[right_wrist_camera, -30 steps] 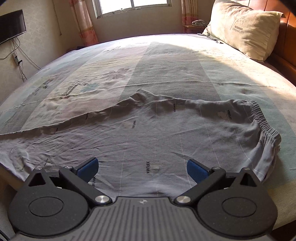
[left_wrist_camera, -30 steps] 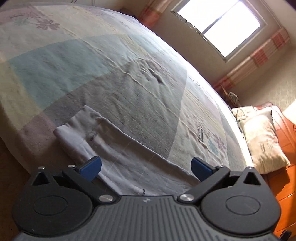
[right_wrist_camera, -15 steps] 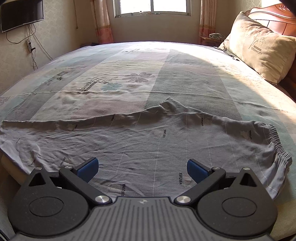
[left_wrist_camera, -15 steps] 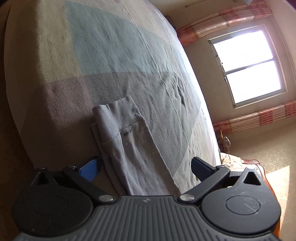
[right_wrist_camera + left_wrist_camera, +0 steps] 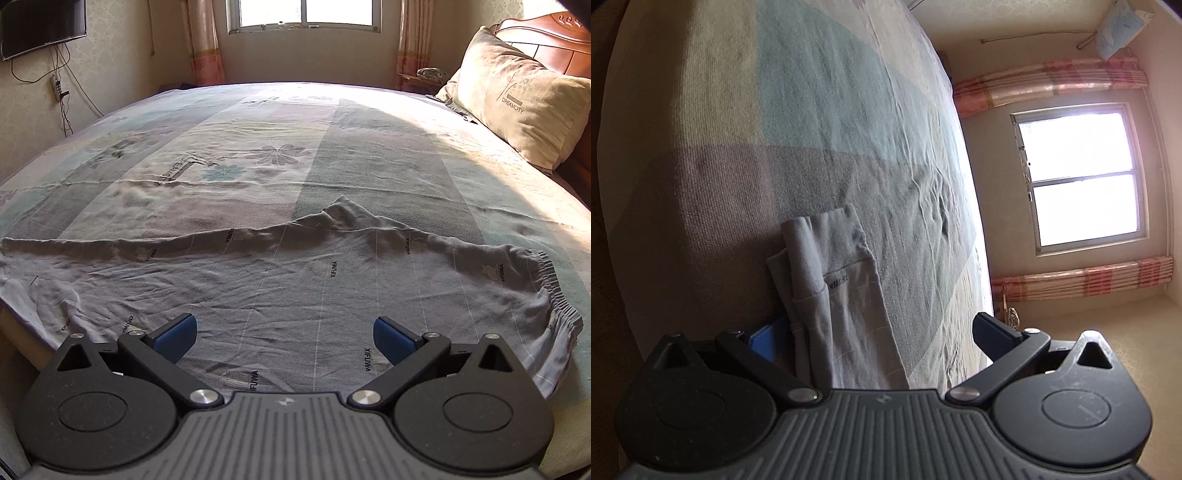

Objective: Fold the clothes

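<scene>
grey trousers (image 5: 295,280) with dark lettering, bedsheet (image 5: 258,129) in pastel blocks with flowers, pink striped curtains (image 5: 1049,85)

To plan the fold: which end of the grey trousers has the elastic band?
The waistband, at the end of the grey trousers toward the pillow; its edge is gathered, the opposite end is flat.

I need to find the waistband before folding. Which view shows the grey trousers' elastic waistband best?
The right wrist view: the gathered waistband lies at the right end of the spread grey trousers. The left wrist view shows only a leg cuff.

left gripper (image 5: 875,338) pad: half hidden by trousers (image 5: 842,295) | trouser leg: cut off
</scene>
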`<state>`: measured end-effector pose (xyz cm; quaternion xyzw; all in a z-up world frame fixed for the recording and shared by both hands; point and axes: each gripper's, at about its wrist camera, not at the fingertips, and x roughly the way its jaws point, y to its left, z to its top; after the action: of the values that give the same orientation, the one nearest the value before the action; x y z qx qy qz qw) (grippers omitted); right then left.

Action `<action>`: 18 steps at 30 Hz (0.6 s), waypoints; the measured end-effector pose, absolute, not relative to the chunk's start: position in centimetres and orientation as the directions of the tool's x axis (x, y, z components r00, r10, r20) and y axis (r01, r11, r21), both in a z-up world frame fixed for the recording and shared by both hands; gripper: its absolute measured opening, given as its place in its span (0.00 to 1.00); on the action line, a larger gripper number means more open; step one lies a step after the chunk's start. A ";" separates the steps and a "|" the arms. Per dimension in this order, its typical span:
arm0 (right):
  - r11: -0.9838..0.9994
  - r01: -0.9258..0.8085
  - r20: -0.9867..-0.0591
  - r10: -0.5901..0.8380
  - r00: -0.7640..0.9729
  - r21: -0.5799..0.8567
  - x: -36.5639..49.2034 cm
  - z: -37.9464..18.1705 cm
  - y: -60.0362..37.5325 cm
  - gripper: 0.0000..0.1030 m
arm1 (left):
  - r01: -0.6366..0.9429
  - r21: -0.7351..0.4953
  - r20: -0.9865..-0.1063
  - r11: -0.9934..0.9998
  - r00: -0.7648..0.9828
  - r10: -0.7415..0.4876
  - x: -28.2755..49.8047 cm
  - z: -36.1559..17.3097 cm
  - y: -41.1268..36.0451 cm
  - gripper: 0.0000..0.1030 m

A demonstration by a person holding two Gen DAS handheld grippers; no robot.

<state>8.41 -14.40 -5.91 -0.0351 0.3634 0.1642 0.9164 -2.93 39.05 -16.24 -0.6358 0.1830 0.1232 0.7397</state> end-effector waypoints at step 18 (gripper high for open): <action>0.945 -0.317 -0.695 0.281 0.662 0.080 8.6 -6.7 -14.4 1.00 | -0.302 -0.936 -0.329 0.180 0.933 -0.147 0.0 -18.8 39.8 0.99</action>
<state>8.64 -14.40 -6.70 -0.0241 0.3771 0.1641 0.9112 -0.05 39.83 -18.76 -0.6381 0.1756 0.0519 0.7478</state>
